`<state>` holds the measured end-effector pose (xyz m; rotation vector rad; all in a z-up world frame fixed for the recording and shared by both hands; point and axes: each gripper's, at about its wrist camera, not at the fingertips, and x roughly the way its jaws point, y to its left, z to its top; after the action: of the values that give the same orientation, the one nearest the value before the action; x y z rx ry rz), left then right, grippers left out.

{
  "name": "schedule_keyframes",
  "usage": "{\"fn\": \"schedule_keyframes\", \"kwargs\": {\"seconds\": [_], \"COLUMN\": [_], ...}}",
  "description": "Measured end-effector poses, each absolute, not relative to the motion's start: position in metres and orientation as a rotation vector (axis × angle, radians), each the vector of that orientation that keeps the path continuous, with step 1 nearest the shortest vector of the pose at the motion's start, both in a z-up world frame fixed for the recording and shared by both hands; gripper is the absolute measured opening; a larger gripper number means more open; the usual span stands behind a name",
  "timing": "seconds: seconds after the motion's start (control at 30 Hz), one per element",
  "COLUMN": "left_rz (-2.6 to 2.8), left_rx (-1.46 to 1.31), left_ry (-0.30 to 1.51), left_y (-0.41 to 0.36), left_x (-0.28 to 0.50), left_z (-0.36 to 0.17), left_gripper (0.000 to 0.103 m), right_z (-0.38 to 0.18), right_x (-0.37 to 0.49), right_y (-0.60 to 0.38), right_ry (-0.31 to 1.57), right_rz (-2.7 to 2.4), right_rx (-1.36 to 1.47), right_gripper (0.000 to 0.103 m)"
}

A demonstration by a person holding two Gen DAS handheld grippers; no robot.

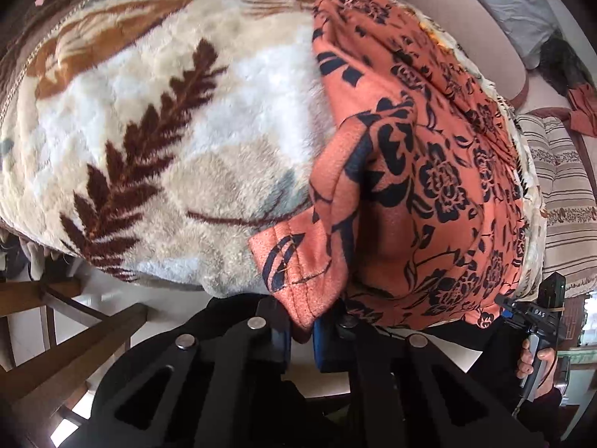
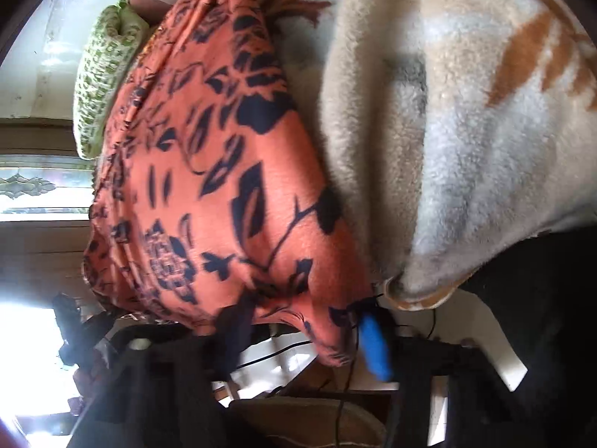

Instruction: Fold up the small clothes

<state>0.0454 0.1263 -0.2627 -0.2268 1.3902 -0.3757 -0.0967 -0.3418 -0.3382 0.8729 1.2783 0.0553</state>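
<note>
An orange garment with a dark floral print (image 1: 429,171) lies on a plush leaf-pattern blanket (image 1: 168,130). My left gripper (image 1: 302,330) is shut on a stitched hem corner of the garment at the blanket's near edge. The right gripper (image 1: 522,310) shows at the garment's other near corner. In the right wrist view the same garment (image 2: 224,194) fills the middle. My right gripper (image 2: 302,336) has its jaws well apart, with the garment's lower edge draped between the blue fingertip pad (image 2: 373,343) and the dark finger; I cannot tell if it grips.
The blanket (image 2: 466,130) covers a bed or couch. A striped cushion (image 1: 559,194) lies at right, a green patterned pillow (image 2: 100,86) beyond the garment. Wooden chair legs (image 1: 74,336) stand below the blanket's edge. A grey cloth (image 1: 522,7) lies far back.
</note>
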Motion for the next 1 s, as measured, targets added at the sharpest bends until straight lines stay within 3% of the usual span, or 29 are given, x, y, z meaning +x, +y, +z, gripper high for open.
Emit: {"fn": "schedule_keyframes", "kwargs": {"seconds": [0.03, 0.07, 0.17, 0.5, 0.7, 1.0], "left_rz": [-0.386, -0.404, -0.44, -0.492, -0.47, -0.445], "left_rx": [-0.243, -0.267, -0.297, -0.37, -0.366, -0.337], "left_ry": [1.385, 1.375, 1.339, 1.24, 1.269, 1.304], "left_y": [0.126, 0.128, 0.133, 0.13, 0.122, 0.12], "left_x": [0.048, 0.048, 0.054, 0.084, 0.09, 0.08], "left_z": [-0.259, -0.253, -0.235, -0.181, -0.187, -0.205], "left_gripper": [0.008, 0.007, 0.007, 0.007, 0.007, 0.007], "right_z": [-0.332, -0.326, -0.31, -0.235, -0.216, -0.234], "right_x": [-0.097, -0.095, -0.096, -0.056, -0.028, -0.039], "right_y": [-0.337, -0.334, -0.336, -0.342, -0.362, -0.354], "right_ry": [1.27, 1.261, 1.187, 0.894, 0.786, 1.122], "right_rz": [0.065, 0.075, 0.161, 0.375, 0.357, 0.225], "right_rx": [0.843, 0.822, 0.896, 1.085, 1.141, 0.935], "right_gripper": [0.022, 0.016, 0.011, 0.009, 0.008, 0.012]}}
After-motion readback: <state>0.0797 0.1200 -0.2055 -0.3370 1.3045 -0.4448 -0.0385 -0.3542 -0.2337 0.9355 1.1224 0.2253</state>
